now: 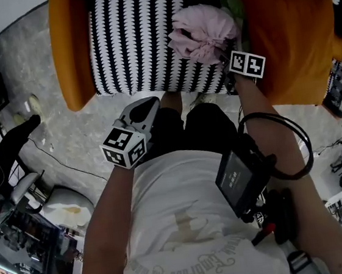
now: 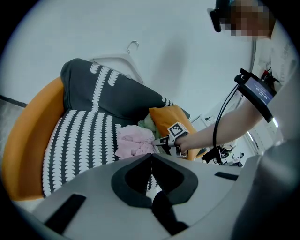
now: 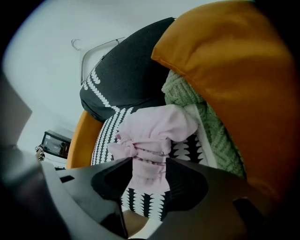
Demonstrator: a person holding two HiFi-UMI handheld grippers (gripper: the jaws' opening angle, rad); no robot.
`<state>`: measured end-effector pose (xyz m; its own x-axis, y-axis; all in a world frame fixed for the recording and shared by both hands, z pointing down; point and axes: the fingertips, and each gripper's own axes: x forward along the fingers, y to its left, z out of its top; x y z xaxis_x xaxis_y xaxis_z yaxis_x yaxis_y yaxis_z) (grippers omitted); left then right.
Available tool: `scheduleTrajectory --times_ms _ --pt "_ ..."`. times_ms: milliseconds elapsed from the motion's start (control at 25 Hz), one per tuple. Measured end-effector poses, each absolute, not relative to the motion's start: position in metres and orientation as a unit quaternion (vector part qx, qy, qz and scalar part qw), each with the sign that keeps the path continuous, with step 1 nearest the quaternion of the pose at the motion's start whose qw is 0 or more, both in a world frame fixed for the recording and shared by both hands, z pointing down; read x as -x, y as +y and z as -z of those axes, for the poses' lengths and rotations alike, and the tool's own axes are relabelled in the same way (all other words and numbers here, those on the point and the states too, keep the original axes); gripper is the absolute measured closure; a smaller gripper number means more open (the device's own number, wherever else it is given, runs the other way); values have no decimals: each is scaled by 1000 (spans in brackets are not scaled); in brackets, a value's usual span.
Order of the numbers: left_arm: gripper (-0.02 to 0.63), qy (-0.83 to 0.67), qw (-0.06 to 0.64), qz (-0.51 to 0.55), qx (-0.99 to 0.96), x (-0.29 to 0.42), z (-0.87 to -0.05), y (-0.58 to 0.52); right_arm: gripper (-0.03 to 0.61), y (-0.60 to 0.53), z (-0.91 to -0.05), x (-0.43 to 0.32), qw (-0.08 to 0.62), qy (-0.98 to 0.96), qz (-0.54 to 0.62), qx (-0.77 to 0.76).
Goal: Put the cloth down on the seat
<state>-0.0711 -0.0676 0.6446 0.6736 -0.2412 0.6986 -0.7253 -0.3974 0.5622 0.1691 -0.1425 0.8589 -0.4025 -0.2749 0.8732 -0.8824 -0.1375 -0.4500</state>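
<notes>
A crumpled pink cloth (image 1: 203,32) lies on the black-and-white patterned seat (image 1: 130,46) of an orange chair, at the seat's right side. My right gripper (image 1: 222,55) reaches to the cloth's near edge. In the right gripper view the cloth (image 3: 154,136) sits between the wide-spread jaws of the right gripper (image 3: 149,161), which stands open, and the cloth rests on the seat (image 3: 110,131). My left gripper (image 1: 146,105) hangs in front of the chair, jaws together and empty. From the left gripper view its tips (image 2: 151,157) meet, with the cloth (image 2: 133,143) and the right gripper (image 2: 161,140) beyond.
An orange cushion (image 1: 288,34) leans at the seat's right, with a green knitted fabric (image 3: 206,122) tucked beside it. A dark back cushion (image 2: 108,93) and a white hanger (image 2: 126,58) stand behind. Marble floor (image 1: 34,118) with a cable and clutter (image 1: 14,212) lies to the left.
</notes>
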Motion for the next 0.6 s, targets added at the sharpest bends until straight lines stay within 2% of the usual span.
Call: scheduleTrajectory --times_ms 80,200,240,360,600 --pt "601 -299 452 -259 -800 73 -641 -77 372 -137 -846 -171 268 -591 -581 -491" --pt "601 -289 447 -254 -808 72 -630 -90 512 -121 -818 -179 277 -576 -581 -504" --pt "601 -286 445 -251 -811 70 -627 -94 527 -116 -806 -182 278 -577 -579 -504" --pt "601 -282 439 -238 -819 58 -617 -107 558 -112 -767 -195 279 -607 -551 -499" --pt "601 -285 426 -222 -829 50 -595 -119 561 -117 -689 -177 255 -712 -469 -457"
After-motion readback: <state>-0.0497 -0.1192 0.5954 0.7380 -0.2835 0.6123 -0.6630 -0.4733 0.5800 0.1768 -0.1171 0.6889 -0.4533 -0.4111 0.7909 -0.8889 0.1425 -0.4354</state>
